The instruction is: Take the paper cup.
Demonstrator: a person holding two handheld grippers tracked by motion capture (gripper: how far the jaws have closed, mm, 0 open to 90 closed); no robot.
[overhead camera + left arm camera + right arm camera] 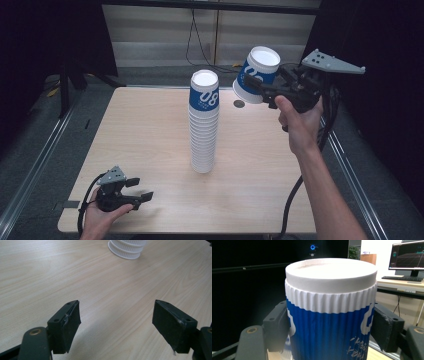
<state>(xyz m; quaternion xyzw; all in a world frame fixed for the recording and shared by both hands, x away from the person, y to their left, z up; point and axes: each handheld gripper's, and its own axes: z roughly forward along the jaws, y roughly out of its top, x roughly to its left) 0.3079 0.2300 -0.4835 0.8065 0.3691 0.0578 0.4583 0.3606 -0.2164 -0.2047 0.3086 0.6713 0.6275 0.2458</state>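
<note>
A tall stack of upside-down blue-and-white paper cups (204,122) stands in the middle of the wooden table (145,130); its ribbed white foot (127,248) shows at the top of the left gripper view. My right gripper (260,86) is held in the air above the table's far right, shut on a single blue-and-white cup (256,75) (330,315), base uppermost and tilted. The black pads (277,327) press both sides of that cup. My left gripper (140,190) (116,325) rests low over the table's near left corner, open, with bare wood between its fingers.
A small dark round mark (239,104) lies on the table behind the stack. Metal rails (35,170) run along the floor on both sides. A desk with a monitor (408,256) and a keyboard stands beyond the held cup in the right gripper view.
</note>
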